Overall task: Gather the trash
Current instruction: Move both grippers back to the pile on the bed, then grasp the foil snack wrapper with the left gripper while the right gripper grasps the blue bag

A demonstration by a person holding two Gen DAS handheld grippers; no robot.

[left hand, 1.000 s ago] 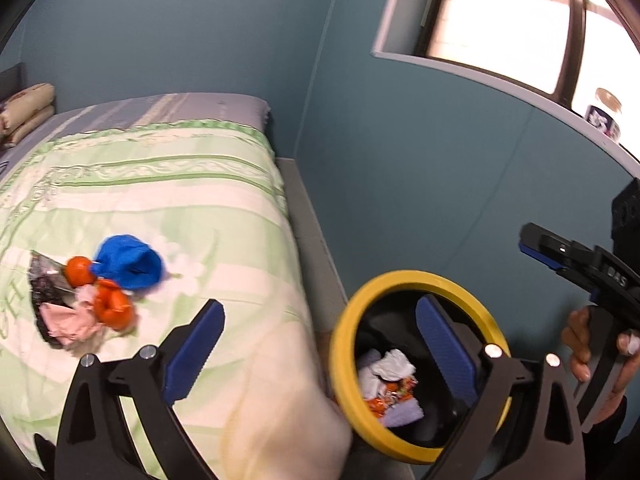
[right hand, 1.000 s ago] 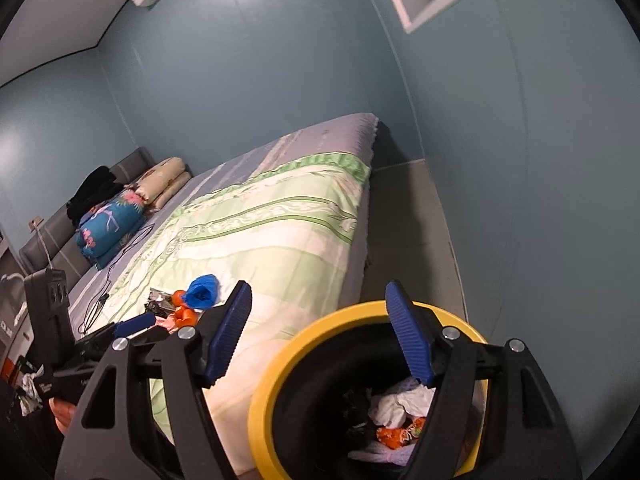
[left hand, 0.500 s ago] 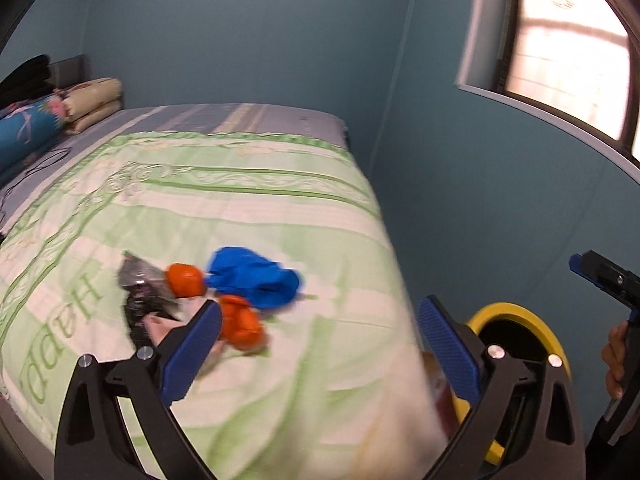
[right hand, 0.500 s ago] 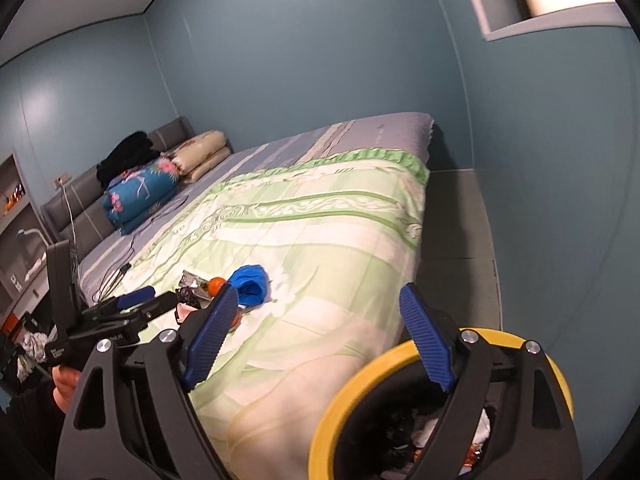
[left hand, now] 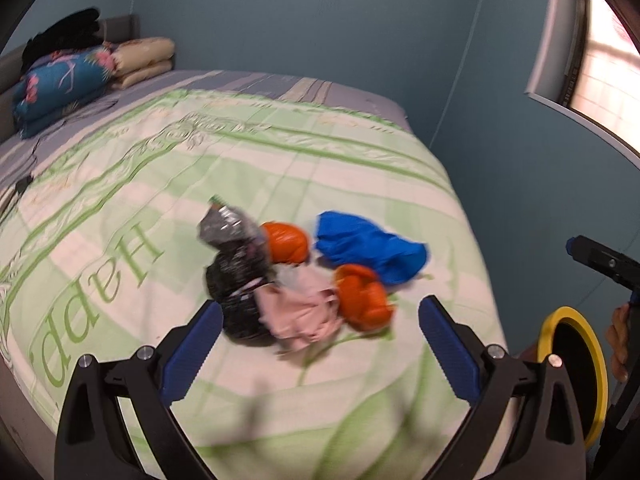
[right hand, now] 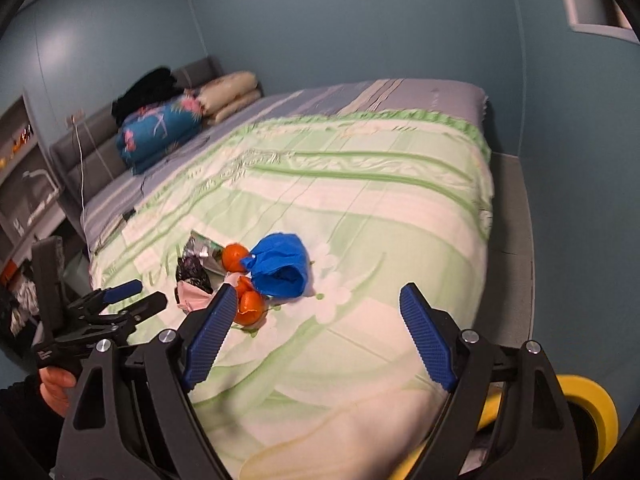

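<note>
A pile of trash lies on the green bedspread [left hand: 248, 160]: a blue plastic bag [left hand: 368, 246], two orange peels [left hand: 286, 242] [left hand: 362, 298], a pink crumpled paper [left hand: 298, 308], a black bag [left hand: 238, 280] and a silver wrapper [left hand: 220, 226]. My left gripper [left hand: 320, 344] is open and empty, just short of the pile. My right gripper [right hand: 320, 332] is open and empty, over the bed's near corner; the blue bag [right hand: 280, 266] and peels [right hand: 248, 304] lie beyond its left finger. The yellow-rimmed black bin [left hand: 572, 364] stands by the bed's right side.
Pillows and a folded blue floral blanket [left hand: 60, 84] lie at the headboard. A cable [right hand: 120, 220] runs across the bed's far left. The blue wall and window [left hand: 600, 68] stand at right, with a narrow grey floor strip [right hand: 512, 208] between bed and wall. The bin rim [right hand: 588, 404] shows at bottom right.
Both grippers swung left, away from the bin and towards the bed. The trash pile now sits centred ahead of my left gripper; the bin has slid to the right edge of both views.
</note>
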